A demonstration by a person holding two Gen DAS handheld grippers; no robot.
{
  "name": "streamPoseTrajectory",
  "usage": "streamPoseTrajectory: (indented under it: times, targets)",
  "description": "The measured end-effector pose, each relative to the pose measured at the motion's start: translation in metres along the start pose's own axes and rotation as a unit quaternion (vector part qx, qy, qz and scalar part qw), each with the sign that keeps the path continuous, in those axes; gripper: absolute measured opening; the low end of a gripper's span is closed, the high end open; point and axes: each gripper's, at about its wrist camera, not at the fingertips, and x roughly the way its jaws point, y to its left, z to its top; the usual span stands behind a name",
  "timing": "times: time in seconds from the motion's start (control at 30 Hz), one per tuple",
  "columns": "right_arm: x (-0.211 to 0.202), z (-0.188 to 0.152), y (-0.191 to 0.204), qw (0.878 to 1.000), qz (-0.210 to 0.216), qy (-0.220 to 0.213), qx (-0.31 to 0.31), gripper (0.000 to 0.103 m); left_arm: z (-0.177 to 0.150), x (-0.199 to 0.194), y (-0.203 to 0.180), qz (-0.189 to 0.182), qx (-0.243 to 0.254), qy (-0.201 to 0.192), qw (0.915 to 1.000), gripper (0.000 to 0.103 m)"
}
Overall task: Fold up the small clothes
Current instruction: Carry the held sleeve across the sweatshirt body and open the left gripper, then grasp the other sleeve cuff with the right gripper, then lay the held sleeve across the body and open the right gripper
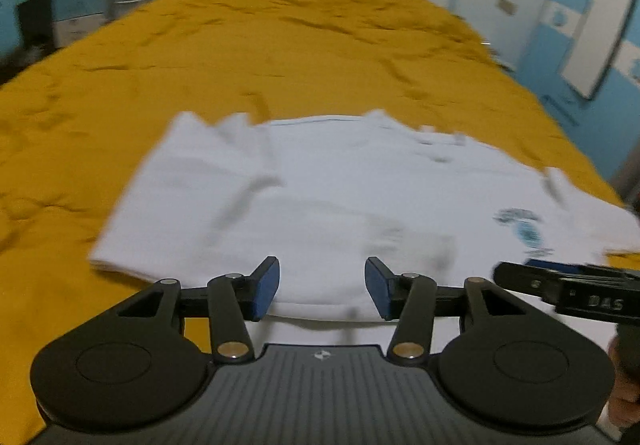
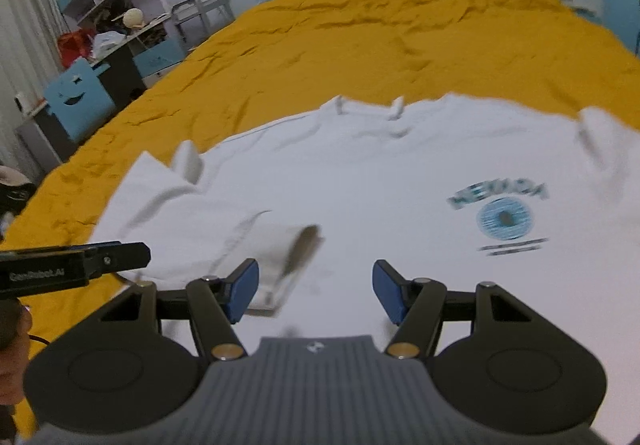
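One white shirt [image 2: 360, 181] lies on the bed [image 2: 360, 57], spread across the yellow cover near its close end, print side up, with a blue round logo [image 2: 505, 220] toward the right. Judging by how it lies, the folding has barely begun: the sleeve [image 2: 168, 189] on the left appears turned in over the body, with a cuff or folded edge [image 2: 288, 257] lying just ahead of the right gripper [image 2: 316, 291], while the right side with its sleeve [image 2: 600, 137] looks still spread out. Both frames are blurred, so the exact layering of the cloth cannot be told. The left gripper [image 1: 322, 287] hovers over the near hem, its fingers spread apart and holding nothing; the right gripper's fingers are likewise parted and empty above the lower middle of the shirt. Each gripper shows in the other's view, side by side. What seems left: bring in the right side, then fold the length over, and smooth the result
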Motion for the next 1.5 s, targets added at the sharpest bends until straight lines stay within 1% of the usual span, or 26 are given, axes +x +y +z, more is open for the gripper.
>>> streamPoseTrajectory:
  times: [0.13, 0.2, 0.3, 0.37, 0.43, 0.47, 0.5, 0.53, 0.57, 0.6, 0.7, 0.8, 0.93, 1.0, 1.07, 1.1, 1.17, 1.27, 1.4, 1.5]
  targets:
    - [0.027, 0.006, 0.003, 0.998, 0.015, 0.032, 0.043, 0.060, 0.005, -0.001, 0.009, 0.043, -0.003, -0.013, 0.9990, 0.058]
    - [0.041, 0.008, 0.002, 0.996, 0.016, 0.050, 0.065, 0.060, 0.011, -0.001, 0.012, 0.074, -0.003, -0.016, 0.9971, 0.058]
    - [0.059, 0.010, 0.001, 0.994, 0.015, 0.068, 0.086, 0.060, 0.020, 0.002, 0.017, 0.127, 0.004, -0.010, 0.9919, 0.058]
    - [0.069, 0.011, 0.003, 0.993, 0.017, 0.077, 0.091, 0.060, 0.026, 0.006, 0.020, 0.141, 0.003, -0.005, 0.9900, 0.058]
    - [0.077, 0.011, 0.008, 0.993, 0.013, 0.079, 0.087, 0.059, 0.026, 0.008, 0.029, 0.141, -0.003, 0.000, 0.9900, 0.058]
    - [0.081, 0.012, 0.010, 0.993, 0.012, 0.078, 0.084, 0.053, 0.025, 0.010, 0.033, 0.140, -0.005, 0.002, 0.9901, 0.058]
    - [0.083, 0.012, 0.012, 0.994, 0.010, 0.078, 0.082, 0.043, 0.026, 0.013, 0.035, 0.141, -0.006, 0.004, 0.9901, 0.058]
    - [0.085, 0.013, 0.014, 0.994, 0.008, 0.077, 0.079, 0.036, 0.025, 0.015, 0.035, 0.140, -0.009, 0.005, 0.9901, 0.058]
    - [0.086, 0.013, 0.016, 0.994, 0.007, 0.075, 0.076, 0.016, 0.023, 0.015, 0.037, 0.139, -0.012, 0.004, 0.9902, 0.058]
    - [0.084, 0.014, 0.017, 0.995, 0.008, 0.073, 0.074, 0.003, 0.021, 0.013, 0.042, 0.136, -0.016, 0.003, 0.9906, 0.058]
    - [0.077, 0.019, 0.021, 0.997, 0.011, 0.055, 0.058, 0.001, 0.018, 0.012, 0.047, 0.124, -0.027, -0.006, 0.9919, 0.058]
    - [0.066, 0.035, 0.029, 0.999, 0.019, 0.030, 0.030, 0.000, 0.018, 0.008, 0.051, 0.103, -0.038, -0.019, 0.9938, 0.058]
    - [0.049, 0.073, 0.042, 1.000, 0.030, -0.006, 0.001, 0.000, 0.015, -0.001, 0.061, 0.039, -0.058, -0.026, 0.9972, 0.058]
    - [0.040, 0.095, 0.049, 0.999, 0.034, -0.029, -0.014, 0.000, 0.010, -0.003, 0.062, 0.010, -0.051, -0.018, 0.9985, 0.058]
    - [0.032, 0.116, 0.054, 0.998, 0.038, -0.048, -0.021, 0.000, 0.005, -0.002, 0.061, -0.006, -0.041, -0.006, 0.9991, 0.058]
    - [0.027, 0.125, 0.056, 0.997, 0.039, -0.056, -0.023, 0.000, 0.003, 0.000, 0.061, -0.010, -0.037, 0.001, 0.9992, 0.059]
    - [0.019, 0.141, 0.061, 0.996, 0.042, -0.074, -0.030, 0.000, -0.001, 0.007, 0.062, -0.005, -0.040, 0.018, 0.9990, 0.061]
    - [0.001, 0.160, 0.063, 0.993, 0.046, -0.101, -0.036, 0.000, -0.004, 0.025, 0.065, 0.008, -0.057, 0.035, 0.9977, 0.061]
    - [-0.025, 0.180, 0.054, 0.990, 0.047, -0.128, -0.031, 0.000, -0.005, 0.049, 0.061, 0.000, -0.067, 0.041, 0.9969, 0.062]
    - [-0.045, 0.192, 0.040, 0.988, 0.043, -0.146, -0.020, 0.000, -0.005, 0.061, 0.054, 0.017, -0.064, 0.039, 0.9971, 0.062]
